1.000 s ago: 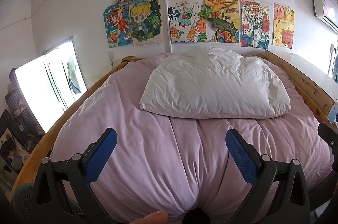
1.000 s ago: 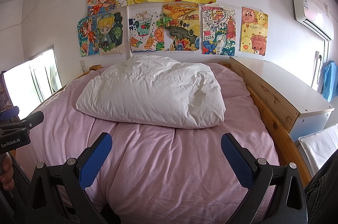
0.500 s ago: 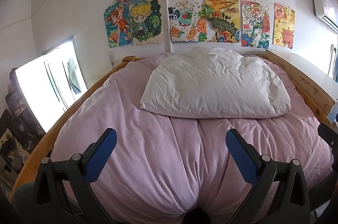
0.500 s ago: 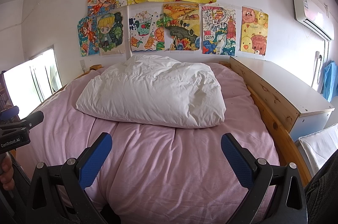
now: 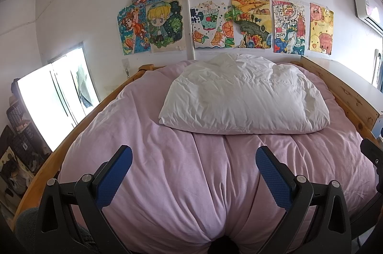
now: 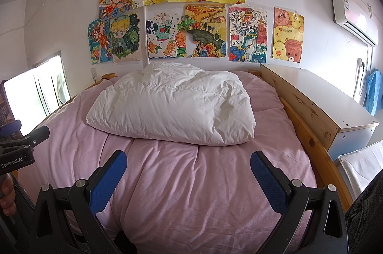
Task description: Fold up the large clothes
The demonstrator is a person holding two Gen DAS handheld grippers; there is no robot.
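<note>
Nearest, the left tongs (image 5: 194,166) and the right tongs (image 6: 188,171) both stand spread wide with nothing between them, their blue pads (image 6: 109,179) dimpled like rubber on black hinged arms; held side by side at the foot of the bed and aimed along it, they look poised to start rather than mid-fold. A hand (image 6: 7,194) shows at 9 o'clock in the right view, under the other tool's body. Beneath the tongs lies a pink duvet (image 5: 191,182), soft, puffy cotton with a deep crease running up its middle, spread to cover the whole bed. Beyond it, toward 12 o'clock, sits the white quilt (image 6: 174,108), the large piece most likely meant for folding: already bundled into a plump, rounded pillow-like shape, finely wrinkled, with a stitched seam across its top, resting on the pink duvet and well apart from both tongs. A knotty pine bed frame (image 6: 311,139) rims the mattress at 3 o'clock, with a white-topped cabinet (image 6: 335,98) just beside it. Farthest, bright paper drawings (image 6: 205,33) are taped in rows to the white wall.
</note>
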